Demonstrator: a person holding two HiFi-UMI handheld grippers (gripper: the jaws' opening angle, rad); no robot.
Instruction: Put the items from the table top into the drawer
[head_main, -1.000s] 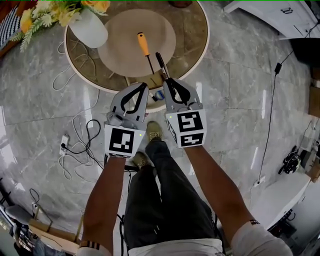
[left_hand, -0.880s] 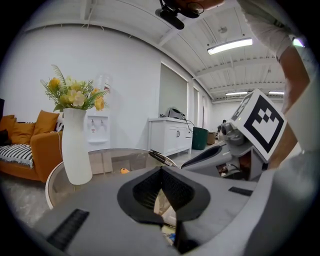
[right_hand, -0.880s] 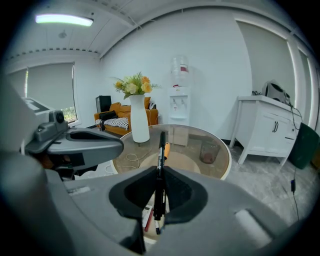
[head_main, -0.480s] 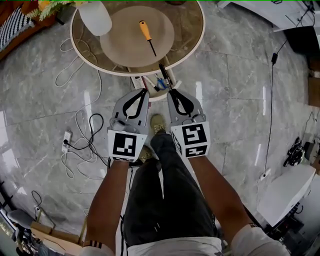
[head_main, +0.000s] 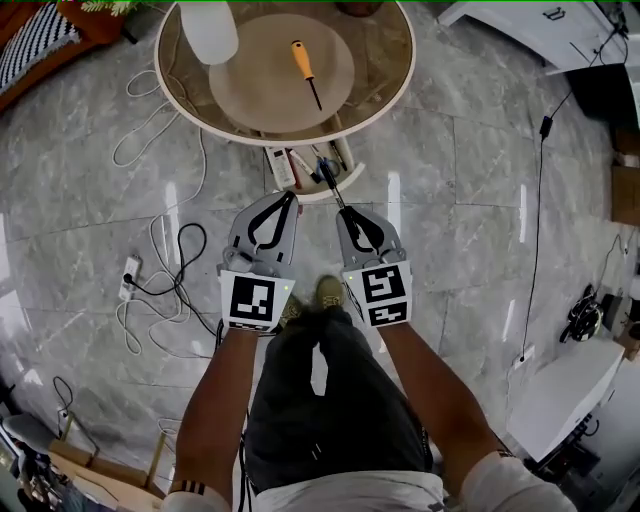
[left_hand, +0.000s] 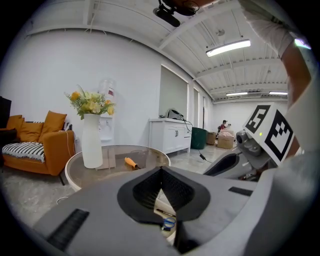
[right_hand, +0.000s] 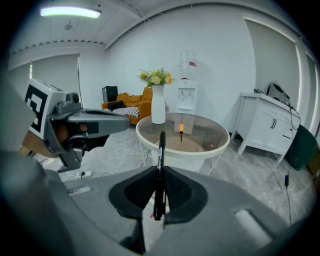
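Pen (right_hand: 160, 165) is clamped in your right hand-held gripper (head_main: 345, 208), its long axis pointing forward along the jaws at the open drawer (head_main: 305, 196) just ahead. Your left hand-held gripper (head_main: 290, 198) alongside is closed and empty.

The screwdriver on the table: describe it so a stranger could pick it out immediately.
Find the round glass table with a white vase on it. Over the tan disc at its centre lies the screwdriver, the only thing there with an orange handle.
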